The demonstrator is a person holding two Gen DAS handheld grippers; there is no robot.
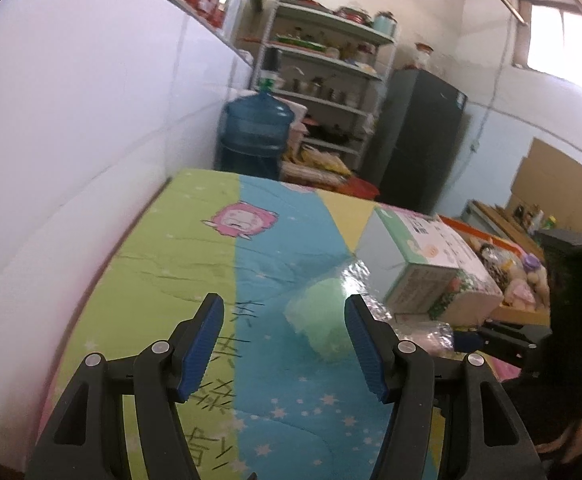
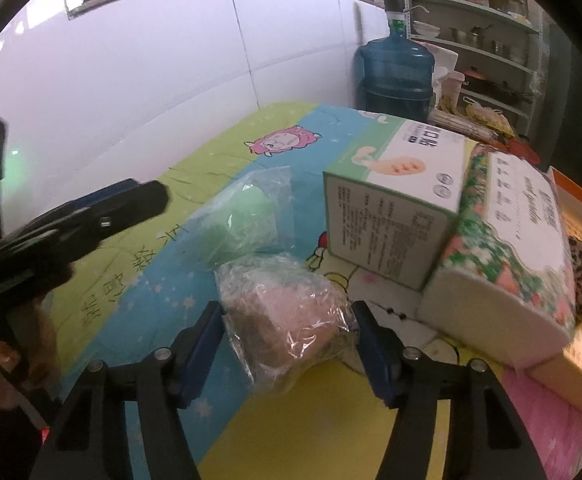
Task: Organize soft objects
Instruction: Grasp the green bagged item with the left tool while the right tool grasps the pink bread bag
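A green soft bundle in a clear plastic bag (image 1: 325,316) lies on the colourful bedspread (image 1: 195,264). My left gripper (image 1: 285,344) stands open just short of it, the bag nearer its right finger, nothing touching the pads. Beside the green bundle (image 2: 247,220) lies a pink-brown soft bundle in crinkled plastic (image 2: 287,320). My right gripper (image 2: 287,344) is around it, both blue pads against the wrap. The left gripper (image 2: 147,200) shows at the left of the right wrist view, and the right gripper's blue tip (image 1: 465,340) shows at the right of the left wrist view.
A white-green carton (image 2: 391,196) and a floral tissue pack (image 2: 507,252) lie just right of the bundles. An orange-rimmed tray (image 1: 475,236) with soft items sits further right. A white wall (image 1: 91,140) borders the bed's left; a blue water bottle (image 1: 255,132) and shelves stand beyond.
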